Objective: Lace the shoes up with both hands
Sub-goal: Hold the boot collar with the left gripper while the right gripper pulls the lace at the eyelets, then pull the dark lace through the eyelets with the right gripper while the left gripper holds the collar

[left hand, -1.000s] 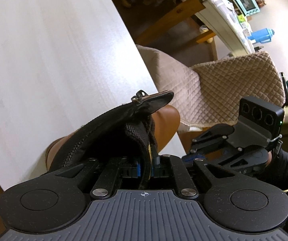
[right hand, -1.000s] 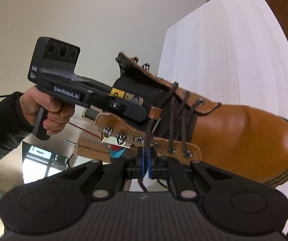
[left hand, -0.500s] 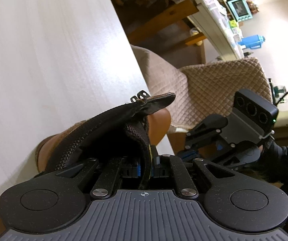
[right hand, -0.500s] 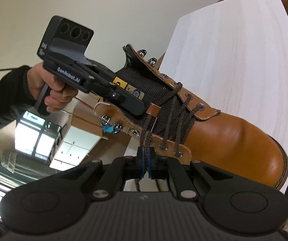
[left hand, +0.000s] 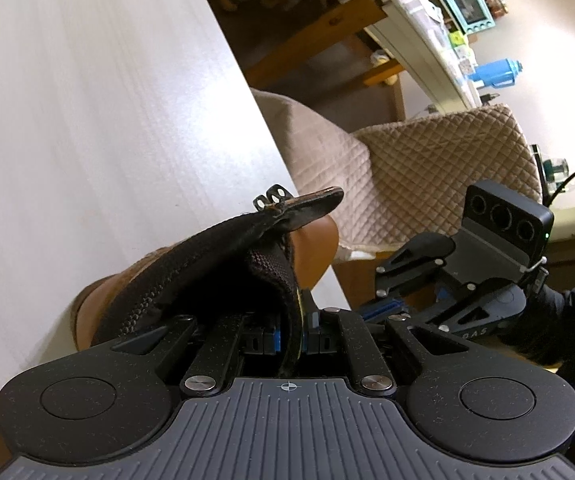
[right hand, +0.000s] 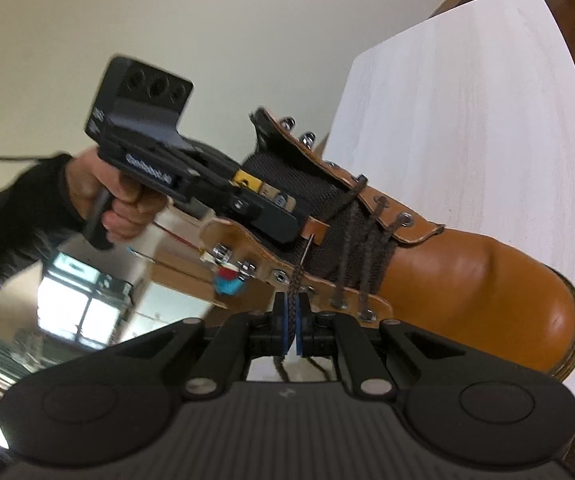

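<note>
A tan leather boot [right hand: 467,280] lies on the white table [right hand: 467,100], toe to the right, with dark brown laces crossed through its lower eyelets. My right gripper [right hand: 292,322] is shut on a brown lace [right hand: 293,292] that comes out of an eyelet on the near flap. My left gripper [left hand: 292,330] is shut on the boot's black mesh tongue [left hand: 275,276]; in the right wrist view it [right hand: 283,226] reaches in from the left, held by a hand [right hand: 115,200]. The boot's collar [left hand: 223,248] fills the left wrist view's centre.
A chair with a quilted beige cover [left hand: 427,160] stands past the table's edge. A cluttered white shelf [left hand: 427,28] with a blue jug [left hand: 495,74] is behind it. The right gripper's body [left hand: 487,264] shows at the right of the left wrist view.
The boot has tipped and shifted slightly, with the left gripper still clamped on the tongue. The right gripper keeps its hold on the lace, which now runs straighter up to the eyelet.
</note>
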A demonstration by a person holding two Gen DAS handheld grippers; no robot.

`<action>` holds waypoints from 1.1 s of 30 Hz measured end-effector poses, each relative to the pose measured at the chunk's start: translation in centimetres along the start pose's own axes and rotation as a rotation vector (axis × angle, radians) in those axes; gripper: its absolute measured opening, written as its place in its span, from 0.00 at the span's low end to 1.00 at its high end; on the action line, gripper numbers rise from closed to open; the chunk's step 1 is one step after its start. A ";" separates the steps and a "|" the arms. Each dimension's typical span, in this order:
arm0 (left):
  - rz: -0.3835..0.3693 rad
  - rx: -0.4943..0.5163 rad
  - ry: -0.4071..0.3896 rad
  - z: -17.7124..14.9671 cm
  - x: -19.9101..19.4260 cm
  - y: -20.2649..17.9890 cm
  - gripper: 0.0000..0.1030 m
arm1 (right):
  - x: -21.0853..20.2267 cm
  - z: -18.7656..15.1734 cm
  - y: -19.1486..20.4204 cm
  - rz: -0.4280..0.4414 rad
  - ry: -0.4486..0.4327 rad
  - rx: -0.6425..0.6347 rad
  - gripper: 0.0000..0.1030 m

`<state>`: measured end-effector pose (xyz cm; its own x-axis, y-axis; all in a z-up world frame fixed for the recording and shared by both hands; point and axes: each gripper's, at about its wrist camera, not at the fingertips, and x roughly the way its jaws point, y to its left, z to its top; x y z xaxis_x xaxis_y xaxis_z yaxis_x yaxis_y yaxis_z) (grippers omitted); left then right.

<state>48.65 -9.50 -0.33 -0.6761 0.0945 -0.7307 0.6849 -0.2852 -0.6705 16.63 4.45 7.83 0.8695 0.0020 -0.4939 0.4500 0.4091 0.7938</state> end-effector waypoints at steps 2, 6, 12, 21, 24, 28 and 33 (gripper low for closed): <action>0.001 0.013 0.003 0.1 0.1 0.0 0.08 | -0.3 0.2 -0.1 0.005 0.002 0.010 0.04; 0.006 0.053 0.013 0.1 0.1 -0.2 0.08 | 0.5 0.9 0.0 0.006 0.044 -0.001 0.04; -0.005 0.025 0.015 0.3 0.1 0.1 0.08 | 0.5 1.1 -0.3 0.019 0.077 0.007 0.04; -0.014 0.014 0.017 0.3 0.1 0.2 0.08 | 2.0 1.3 0.1 -0.006 0.065 0.033 0.04; -0.013 0.017 0.019 0.3 0.1 0.2 0.09 | 2.1 1.1 0.0 -0.010 0.055 0.048 0.04; -0.012 0.019 0.020 0.3 0.1 0.3 0.09 | 1.9 0.9 0.0 -0.014 0.036 0.069 0.04; -0.013 0.020 0.018 0.3 0.0 0.4 0.09 | 0.7 0.9 -0.2 -0.031 -0.030 0.102 0.05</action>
<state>48.81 -9.86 -0.54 -0.6798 0.1150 -0.7244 0.6706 -0.3026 -0.6773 17.35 3.51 7.60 0.8599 -0.0373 -0.5091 0.4938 0.3134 0.8111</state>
